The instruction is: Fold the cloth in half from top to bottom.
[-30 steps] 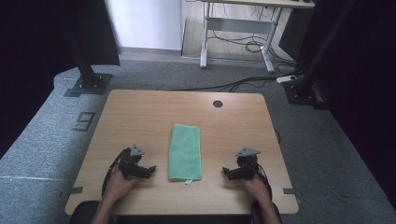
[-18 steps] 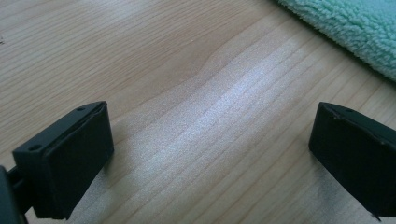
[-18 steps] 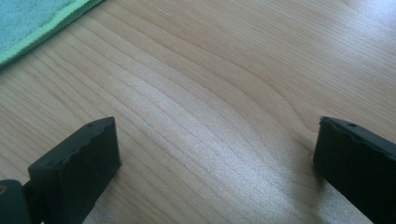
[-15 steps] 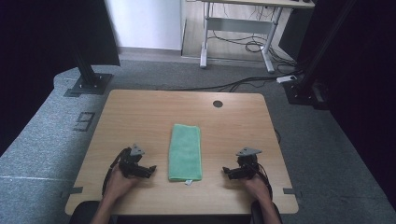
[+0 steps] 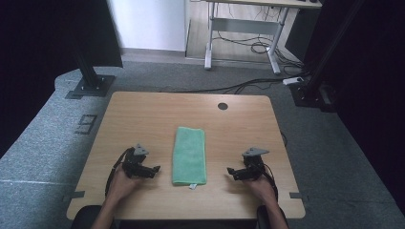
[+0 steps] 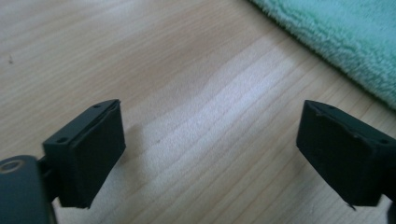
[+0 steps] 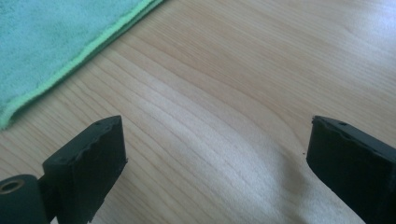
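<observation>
Folded green towel (image 5: 190, 155) lay lengthwise at the table's (image 5: 143, 114) centre, near edge. Left gripper (image 5: 154, 170) sat at the towel's 9 o'clock, well apart – jaws spread with only bare wood between, having just been closing slightly. Right gripper (image 5: 231, 171) sat at its 3 o'clock – jaws spread wide, nothing pinched.

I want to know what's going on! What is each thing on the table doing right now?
Green towel: folded, lying flat, untouched.
Left hand-held gripper: open, jaws just closing slightly, nothing between them, beside the towel.
Right hand-held gripper: open, nothing between its jaws, beside the towel.
Table: bearing the towel.
</observation>
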### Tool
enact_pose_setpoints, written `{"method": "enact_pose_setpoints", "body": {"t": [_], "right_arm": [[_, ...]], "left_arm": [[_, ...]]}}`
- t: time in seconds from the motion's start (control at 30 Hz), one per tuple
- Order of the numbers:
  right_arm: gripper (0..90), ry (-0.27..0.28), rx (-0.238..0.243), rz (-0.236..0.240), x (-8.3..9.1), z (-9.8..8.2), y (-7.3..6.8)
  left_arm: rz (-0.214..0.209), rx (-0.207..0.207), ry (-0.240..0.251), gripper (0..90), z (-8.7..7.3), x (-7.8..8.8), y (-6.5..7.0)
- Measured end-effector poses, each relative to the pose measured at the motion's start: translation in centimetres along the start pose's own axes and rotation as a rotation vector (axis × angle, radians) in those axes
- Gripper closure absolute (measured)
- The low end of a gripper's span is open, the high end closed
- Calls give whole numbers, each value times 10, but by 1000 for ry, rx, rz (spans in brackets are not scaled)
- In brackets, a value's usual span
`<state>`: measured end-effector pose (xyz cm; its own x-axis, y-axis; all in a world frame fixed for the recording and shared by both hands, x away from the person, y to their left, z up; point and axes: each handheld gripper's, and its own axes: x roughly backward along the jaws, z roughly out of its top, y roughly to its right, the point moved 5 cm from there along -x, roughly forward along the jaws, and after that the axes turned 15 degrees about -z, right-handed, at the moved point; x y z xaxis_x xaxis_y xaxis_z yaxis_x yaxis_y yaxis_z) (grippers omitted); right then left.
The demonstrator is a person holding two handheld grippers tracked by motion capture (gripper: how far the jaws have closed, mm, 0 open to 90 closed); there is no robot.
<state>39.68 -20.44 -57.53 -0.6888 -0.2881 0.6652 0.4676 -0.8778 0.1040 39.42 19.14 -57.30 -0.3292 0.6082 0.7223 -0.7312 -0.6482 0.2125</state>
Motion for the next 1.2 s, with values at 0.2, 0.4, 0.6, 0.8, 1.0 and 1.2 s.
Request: {"method": "enact_pose_setpoints", "body": {"t": [0.2, 0.4, 0.6, 0.8, 1.0, 1.2], "right_arm": [[90, -1, 14, 7, -2, 9, -4], [135, -3, 34, 20, -7, 23, -10], [189, 12, 45, 34, -17, 43, -16], [269, 19, 54, 58, -28, 61, -27], [313, 2, 63, 63, -42, 75, -29], [378, -7, 79, 65, -54, 82, -29]], "left_arm": [[-13, -2, 26, 143, 12, 6, -5], [-29, -25, 32, 188, 31, 3, -9], [-43, -48, 37, 227, 53, -4, -12], [-62, -52, 58, 289, 74, -12, -16], [-60, -56, 46, 332, 89, -23, -21], [-53, -61, 36, 354, 100, -36, -28]]}}
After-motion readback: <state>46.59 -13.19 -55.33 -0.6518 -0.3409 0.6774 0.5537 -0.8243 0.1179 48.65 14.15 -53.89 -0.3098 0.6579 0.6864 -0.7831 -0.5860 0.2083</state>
